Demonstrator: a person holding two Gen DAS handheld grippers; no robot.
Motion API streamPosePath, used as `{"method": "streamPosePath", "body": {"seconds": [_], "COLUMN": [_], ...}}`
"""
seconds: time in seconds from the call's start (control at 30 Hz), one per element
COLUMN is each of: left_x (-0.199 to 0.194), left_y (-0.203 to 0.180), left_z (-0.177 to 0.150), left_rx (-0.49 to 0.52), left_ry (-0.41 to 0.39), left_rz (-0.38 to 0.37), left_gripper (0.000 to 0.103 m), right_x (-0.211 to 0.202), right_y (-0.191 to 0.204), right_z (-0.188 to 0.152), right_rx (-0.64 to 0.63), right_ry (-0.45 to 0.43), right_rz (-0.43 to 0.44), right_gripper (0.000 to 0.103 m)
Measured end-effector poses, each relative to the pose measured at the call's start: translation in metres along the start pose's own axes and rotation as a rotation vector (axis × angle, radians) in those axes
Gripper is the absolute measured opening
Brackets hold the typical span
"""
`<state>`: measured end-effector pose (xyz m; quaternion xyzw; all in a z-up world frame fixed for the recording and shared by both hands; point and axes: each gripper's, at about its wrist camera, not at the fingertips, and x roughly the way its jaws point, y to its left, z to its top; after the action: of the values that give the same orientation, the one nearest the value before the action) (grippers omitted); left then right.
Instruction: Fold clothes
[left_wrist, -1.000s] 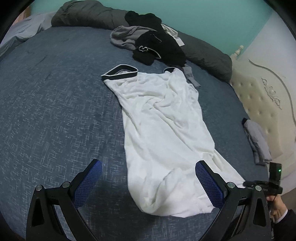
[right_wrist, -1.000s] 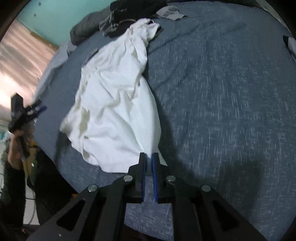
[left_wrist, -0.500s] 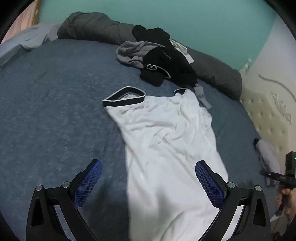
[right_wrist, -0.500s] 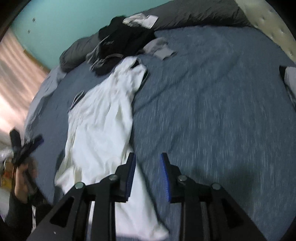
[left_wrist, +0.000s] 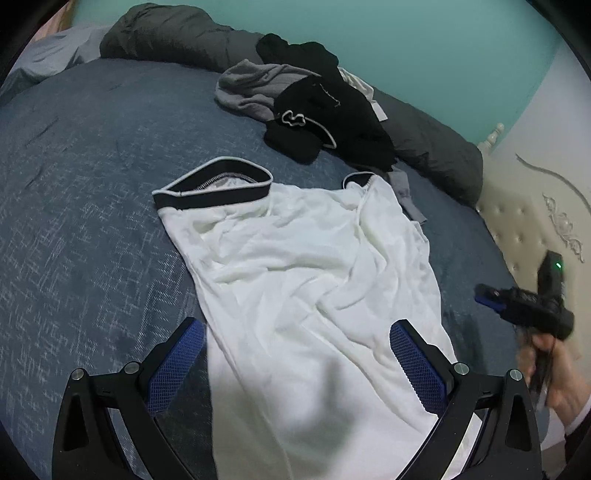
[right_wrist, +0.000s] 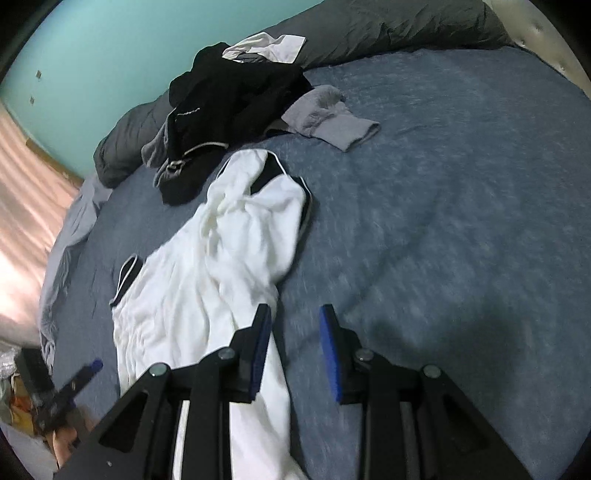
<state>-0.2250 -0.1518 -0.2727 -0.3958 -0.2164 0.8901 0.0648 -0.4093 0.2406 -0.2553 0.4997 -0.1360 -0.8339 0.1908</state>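
Now white garment (left_wrist: 310, 280) between spread jaws

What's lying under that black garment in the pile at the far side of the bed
A grey garment and a white piece poke out from beneath the black garment, all resting against the dark grey duvet. Whatever else it covers is hidden.

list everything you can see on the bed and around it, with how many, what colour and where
white garment: one, white with black trim, spread mid-bed
black clothes: one pile, black, beyond the white garment
grey garment: one, grey, beside the black pile
grey quilt: one, dark grey, along the far edge
bed cover: one, blue
wall: teal, behind the bed
left gripper: open, blue-padded fingers over the white garment
right gripper: open, near the white garment's edge
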Motion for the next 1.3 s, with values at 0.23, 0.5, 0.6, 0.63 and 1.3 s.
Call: {"method": "streamPosePath", "body": {"seconds": [0.23,0.5,0.6,0.63,1.3], "left_x": [-0.006,-0.001,-0.002,-0.002,-0.008], "left_y": [0.010,0.025,0.028,0.029,0.028], "left_z": [0.004,0.005,0.004,0.004,0.006], "left_rx": [-0.013,-0.051,-0.054,-0.051,-0.059], "left_ry": [-0.024,-0.020,-0.018,-0.019,-0.030], "left_rz": [-0.009,-0.010,-0.013,-0.015,-0.044], "left_gripper": [0.103,0.103,0.103,0.103,0.103], "right_x": [0.057,0.093,0.091,0.090,0.052], "right_y": [0.011,0.007,0.029,0.038,0.115], "right_z": [0.039,0.050,0.047,0.047,-0.001], "right_rx": [0.003,0.008,-0.101,-0.137,-0.366], "right_ry": [0.011,0.016,-0.009,-0.017,0.028], "right_rz": [-0.042,-0.085,-0.050,-0.043,0.272], "right_gripper": [0.036,0.026,0.006,0.005,0.026]}}
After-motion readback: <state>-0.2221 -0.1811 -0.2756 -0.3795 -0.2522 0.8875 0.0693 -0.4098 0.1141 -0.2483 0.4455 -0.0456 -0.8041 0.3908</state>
